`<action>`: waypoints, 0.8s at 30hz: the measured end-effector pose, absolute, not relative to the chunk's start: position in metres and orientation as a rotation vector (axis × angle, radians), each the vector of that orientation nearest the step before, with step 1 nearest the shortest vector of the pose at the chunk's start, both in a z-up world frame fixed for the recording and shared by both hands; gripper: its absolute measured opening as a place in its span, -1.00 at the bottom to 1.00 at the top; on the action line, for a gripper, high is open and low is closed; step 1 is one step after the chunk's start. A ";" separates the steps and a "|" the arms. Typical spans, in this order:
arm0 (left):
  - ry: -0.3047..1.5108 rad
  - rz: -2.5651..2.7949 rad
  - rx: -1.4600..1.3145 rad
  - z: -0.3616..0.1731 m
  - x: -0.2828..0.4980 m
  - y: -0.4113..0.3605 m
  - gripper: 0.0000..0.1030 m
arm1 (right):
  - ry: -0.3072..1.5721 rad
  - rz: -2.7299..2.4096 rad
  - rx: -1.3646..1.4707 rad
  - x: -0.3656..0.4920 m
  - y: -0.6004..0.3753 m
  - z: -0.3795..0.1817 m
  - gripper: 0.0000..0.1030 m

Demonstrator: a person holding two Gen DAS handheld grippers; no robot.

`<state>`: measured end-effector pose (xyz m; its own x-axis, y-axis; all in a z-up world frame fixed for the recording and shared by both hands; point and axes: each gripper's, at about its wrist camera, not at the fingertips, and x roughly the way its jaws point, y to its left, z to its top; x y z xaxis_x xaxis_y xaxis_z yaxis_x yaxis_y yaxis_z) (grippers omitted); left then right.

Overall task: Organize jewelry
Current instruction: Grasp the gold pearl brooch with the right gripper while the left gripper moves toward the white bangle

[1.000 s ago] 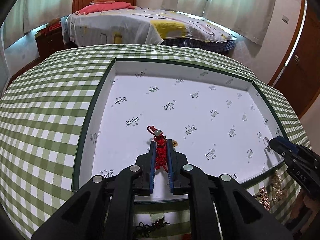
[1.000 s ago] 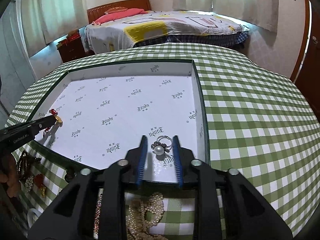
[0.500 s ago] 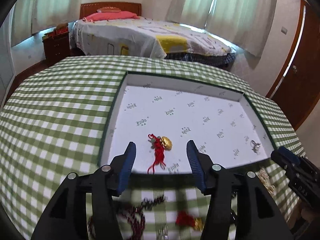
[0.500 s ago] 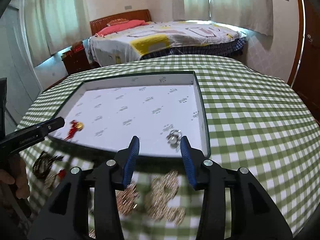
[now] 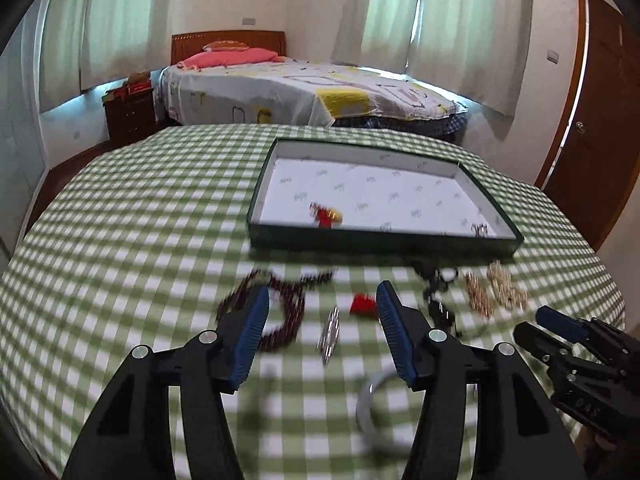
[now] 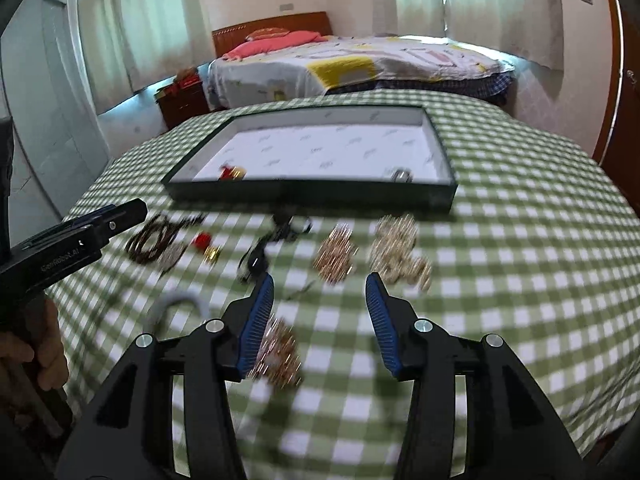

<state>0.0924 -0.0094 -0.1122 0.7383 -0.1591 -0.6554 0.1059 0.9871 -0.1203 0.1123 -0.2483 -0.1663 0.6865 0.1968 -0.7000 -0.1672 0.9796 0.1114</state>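
Left gripper (image 5: 322, 312) spread wide over the checked cloth (image 5: 120, 240), a blurred silver piece (image 5: 329, 334) and red charm (image 5: 363, 305) lying between its fingers. Right gripper (image 6: 320, 300) gapes too, holding nothing, gold beads (image 6: 334, 254) just ahead. Beyond the loose pieces sits the tray (image 6: 312, 194), red charm and ring inside near its front wall.

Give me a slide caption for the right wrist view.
Open right claw above loose jewelry on checked tablecloth, green tray beyond.
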 end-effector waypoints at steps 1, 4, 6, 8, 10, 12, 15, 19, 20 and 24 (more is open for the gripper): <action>0.730 -0.142 -0.080 -0.113 0.088 -0.008 0.07 | 0.796 0.211 0.037 0.109 -0.246 -0.169 -0.09; 0.747 -0.117 -0.090 -0.119 0.075 -0.002 0.07 | 0.812 0.233 0.040 0.104 -0.241 -0.174 -0.09; 0.764 -0.105 -0.096 -0.123 0.068 0.002 0.07 | 0.822 0.245 0.031 0.102 -0.237 -0.178 -0.09; 0.779 -0.098 -0.103 -0.127 0.064 0.004 0.07 | 0.841 0.254 0.027 0.103 -0.233 -0.183 -0.09; 0.784 -0.091 -0.104 -0.129 0.062 0.006 0.07 | 0.866 0.260 0.028 0.104 -0.230 -0.188 -0.09; 0.783 -0.087 -0.106 -0.128 0.062 0.007 0.07 | 0.875 0.259 0.021 0.104 -0.229 -0.192 -0.09; 0.787 -0.091 -0.102 -0.129 0.061 0.007 0.07 | 0.877 0.258 -0.002 0.103 -0.225 -0.192 -0.13; 0.794 -0.103 -0.089 -0.131 0.060 0.002 0.07 | 0.877 0.262 -0.019 0.101 -0.223 -0.193 -0.34; 0.794 -0.106 -0.086 -0.131 0.060 0.001 0.07 | 0.876 0.265 -0.022 0.101 -0.223 -0.193 -0.38; 0.794 -0.118 -0.081 -0.132 0.060 -0.003 0.07 | 0.870 0.271 -0.026 0.100 -0.224 -0.190 -0.47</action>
<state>0.0602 -0.0030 -0.1319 0.6947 -0.1358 -0.7064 0.0751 0.9904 -0.1164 0.0999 -0.2239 -0.1903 0.6128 0.2240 -0.7578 -0.2454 0.9655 0.0869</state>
